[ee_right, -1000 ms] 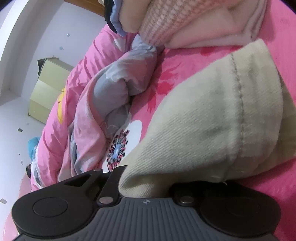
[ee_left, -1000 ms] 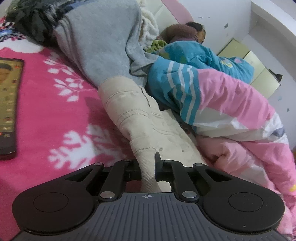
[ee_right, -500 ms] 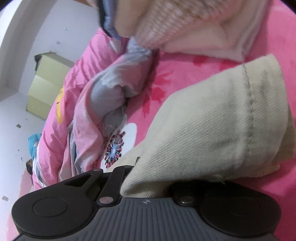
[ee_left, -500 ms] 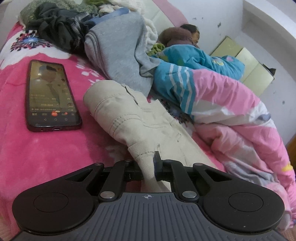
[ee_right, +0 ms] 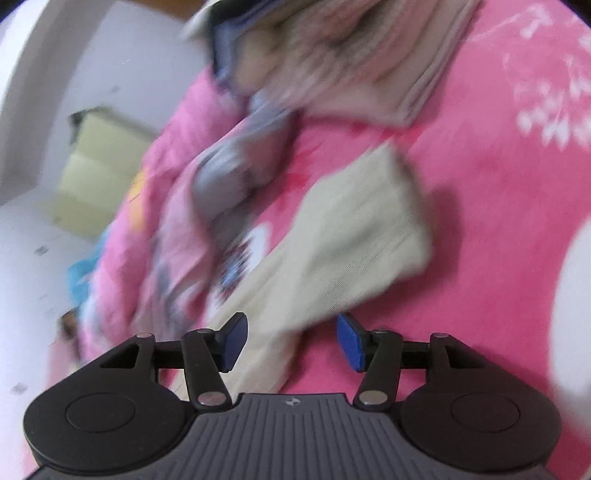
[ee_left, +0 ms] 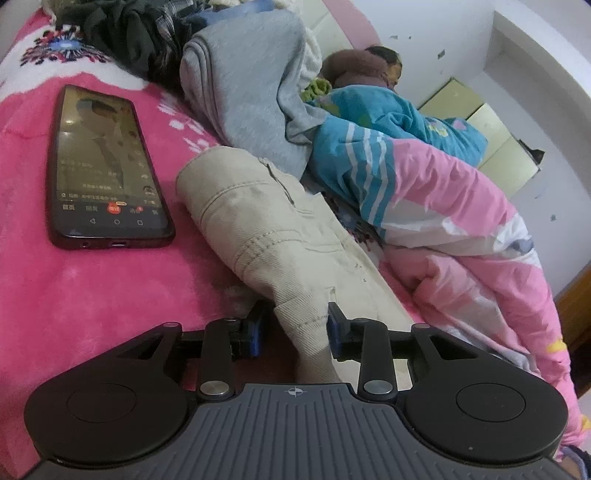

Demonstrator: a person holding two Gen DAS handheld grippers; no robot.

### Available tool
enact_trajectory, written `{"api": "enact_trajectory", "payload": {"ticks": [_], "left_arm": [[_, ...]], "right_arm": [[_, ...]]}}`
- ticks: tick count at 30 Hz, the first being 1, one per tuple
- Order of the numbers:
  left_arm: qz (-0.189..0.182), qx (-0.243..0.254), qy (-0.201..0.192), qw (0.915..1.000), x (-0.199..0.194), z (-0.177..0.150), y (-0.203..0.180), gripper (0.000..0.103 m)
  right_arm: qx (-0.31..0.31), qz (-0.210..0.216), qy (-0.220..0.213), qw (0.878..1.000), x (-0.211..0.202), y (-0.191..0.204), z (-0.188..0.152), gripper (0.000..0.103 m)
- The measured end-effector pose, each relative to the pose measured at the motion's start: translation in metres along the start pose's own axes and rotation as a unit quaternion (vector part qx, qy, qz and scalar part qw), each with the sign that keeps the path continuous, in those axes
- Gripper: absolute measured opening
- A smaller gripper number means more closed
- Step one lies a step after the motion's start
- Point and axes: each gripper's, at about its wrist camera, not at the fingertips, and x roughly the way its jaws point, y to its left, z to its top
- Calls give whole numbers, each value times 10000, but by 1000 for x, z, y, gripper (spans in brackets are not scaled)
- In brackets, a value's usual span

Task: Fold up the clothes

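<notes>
Beige trousers (ee_left: 280, 229) lie folded on the pink blanket (ee_left: 110, 295), between a phone and a quilt. My left gripper (ee_left: 293, 330) is at their near end. Its jaws are opening, a narrow beige hem stands between the blue pads, and the left pad is clear of the cloth. In the blurred right wrist view the trousers' other end (ee_right: 351, 236) lies flat on the blanket (ee_right: 498, 221). My right gripper (ee_right: 291, 343) hangs just above it, jaws opening, with beige cloth below the gap and neither pad pressing on it.
A black phone (ee_left: 107, 166) with a lit screen lies left of the trousers. Behind are a grey garment (ee_left: 251, 92) and dark clothes (ee_left: 129, 33). A person (ee_left: 362, 66) lies under a blue and pink quilt (ee_left: 424, 177). Knitted clothes (ee_right: 332, 48) are heaped beyond the right gripper.
Both grippers were shut on the beige trousers and have now let go. The left one drew back, bringing the phone into view; the right one pulled back and rose off the cloth.
</notes>
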Motion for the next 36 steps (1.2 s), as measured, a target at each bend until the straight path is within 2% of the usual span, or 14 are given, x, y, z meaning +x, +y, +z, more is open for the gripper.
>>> {"api": "enact_trajectory", "payload": {"ticks": [3,6,9,10,11,14,17,22,24,27,30,32,34,36], "left_arm": [[-49,-60,21,10000,0,-1,1,32],[-114,-100,26,9999,-1,0,1,32],[-224,-56,-30,9997,1,4,-2,27],[-238,-19,-63,9997,2,7,-5,21],[-260,0,-92,9996,4,10,-7,18],[-371,-91,-78,9992,10,17,-8,15],[-447,-160,-69,9988,14,21,-8,14],[-537,-405,93,9977,16,26,-3,14],[-496,-362,165,9980,14,26,-2,14],[-407,-212,269,9986,12,24,0,14],[-322,-35,419,9986,11,21,4,17],[-259,138,476,9984,8,20,5,27],[-166,334,479,9982,1,19,6,36],[-135,486,437,9978,-10,18,7,42]], "right_arm": [[-210,107,439,9988,16,17,-28,57],[-300,-47,730,9969,50,26,-48,55],[-261,-120,703,9971,81,30,-56,51],[-240,-66,609,9978,88,33,-54,51],[-224,-12,552,9982,94,36,-52,45],[-98,37,534,9985,113,40,-49,12],[-79,304,427,9986,106,50,-44,7],[-246,582,534,9966,67,84,-29,6],[-351,536,610,9961,53,91,-27,6],[-494,179,750,9958,46,83,-35,6],[-529,-355,955,9934,54,55,-44,6],[-397,-611,1114,9911,61,32,-49,12],[-189,-496,1103,9925,58,21,-53,15],[-315,-533,1046,9926,48,23,-53,27]]}}
